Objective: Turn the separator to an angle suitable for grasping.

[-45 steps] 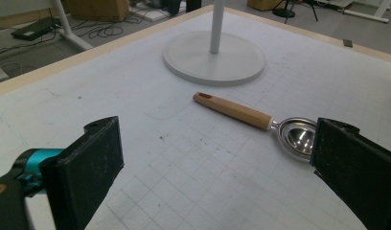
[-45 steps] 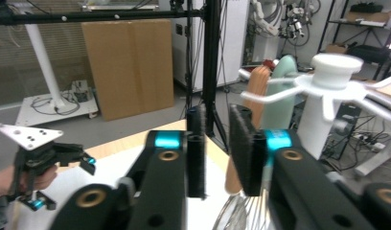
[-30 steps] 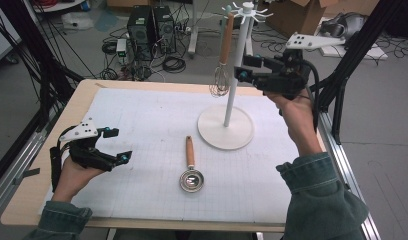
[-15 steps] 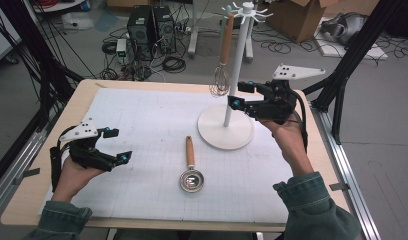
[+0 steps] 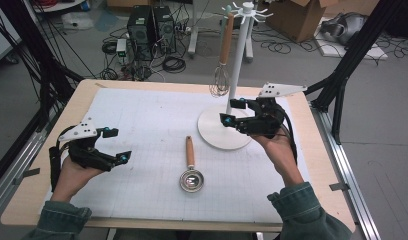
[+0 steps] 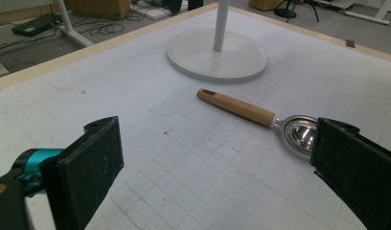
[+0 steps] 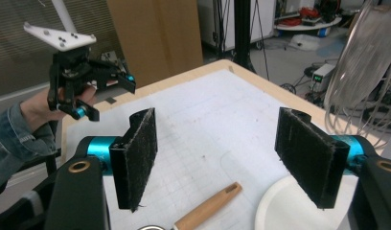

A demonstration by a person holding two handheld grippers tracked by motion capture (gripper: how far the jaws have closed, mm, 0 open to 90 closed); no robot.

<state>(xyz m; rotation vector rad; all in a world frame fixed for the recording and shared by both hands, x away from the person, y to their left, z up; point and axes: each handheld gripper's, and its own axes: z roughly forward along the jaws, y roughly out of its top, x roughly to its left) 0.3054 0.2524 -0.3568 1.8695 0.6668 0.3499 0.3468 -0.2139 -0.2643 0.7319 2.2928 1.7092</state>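
On the white gridded mat (image 5: 142, 130) the scoop (image 5: 191, 170) lies ahead of the empty, parted right gripper (image 5: 231, 111), which has just been opening; it looks light, rigid, best pinched mid wooden handle; left gripper (image 5: 116, 145) gapes, empty.

You work at a wooden table (image 5: 322, 165) whose light rim frames a white gridded mat (image 5: 142, 130) covering most of its top; on that mat, between your two sets of jaws, lies a scoop (image 5: 191, 170) with a wooden handle and a steel bowl, well apart from both; its bowl sits just past the tip of your left gripper's far jaw in the left gripper view; the round white base of a stand (image 5: 217, 132) rests on the mat directly below your right jaws, its pole upright.
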